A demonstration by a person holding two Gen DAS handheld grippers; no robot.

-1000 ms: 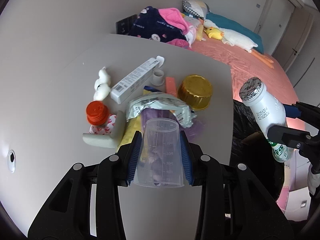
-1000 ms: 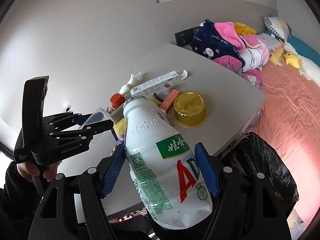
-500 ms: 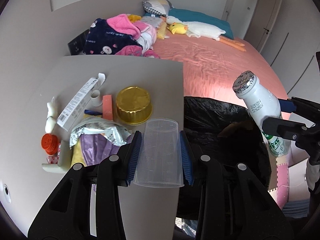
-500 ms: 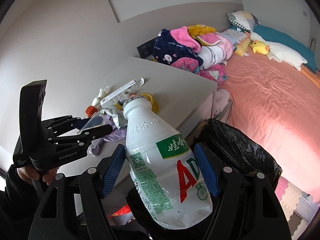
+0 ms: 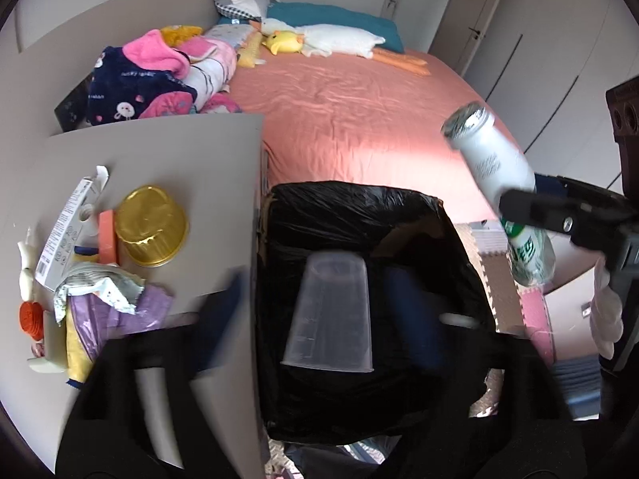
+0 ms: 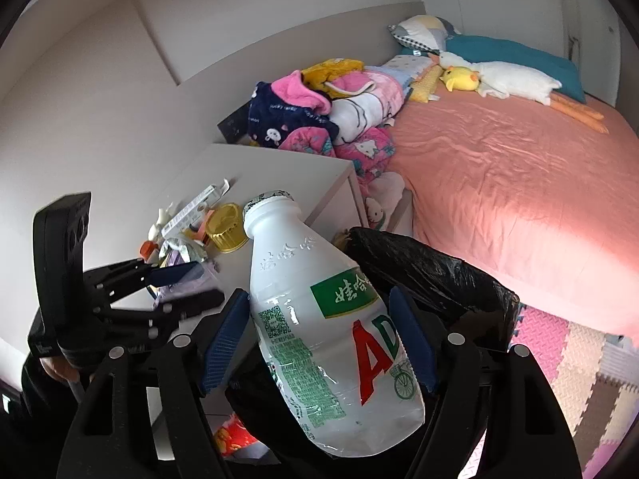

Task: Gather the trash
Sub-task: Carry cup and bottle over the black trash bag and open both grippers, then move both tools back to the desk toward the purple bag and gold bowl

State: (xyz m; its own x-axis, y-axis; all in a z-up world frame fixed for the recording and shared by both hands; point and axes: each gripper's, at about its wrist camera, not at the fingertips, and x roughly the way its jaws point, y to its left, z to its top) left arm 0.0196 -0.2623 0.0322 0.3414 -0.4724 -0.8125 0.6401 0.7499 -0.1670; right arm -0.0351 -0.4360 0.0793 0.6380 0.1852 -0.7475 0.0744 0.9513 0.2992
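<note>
A clear plastic cup (image 5: 329, 313) hangs upside down over the open black trash bag (image 5: 359, 215), between the blurred, spread fingers of my left gripper (image 5: 319, 311), which no longer touch it. My right gripper (image 6: 319, 355) is shut on a white AD milk bottle (image 6: 319, 319), held over the bag's right rim; the bottle also shows in the left wrist view (image 5: 499, 183). More trash lies on the bedside table (image 5: 179, 151): a gold foil cup (image 5: 151, 229), a long white box (image 5: 66, 231), a silver wrapper (image 5: 100, 287), an orange cap (image 5: 32, 315).
The trash bag (image 6: 431, 275) stands between the table and a bed with a pink sheet (image 5: 351, 111). Folded clothes (image 5: 159, 76) and plush toys (image 5: 319, 40) lie at the bed's head. Foam floor mats (image 6: 559, 359) lie to the right.
My left gripper swung right from over the table to over the trash bag and its fingers opened, letting go of the cup. The right gripper with the bottle came nearer the bag.
</note>
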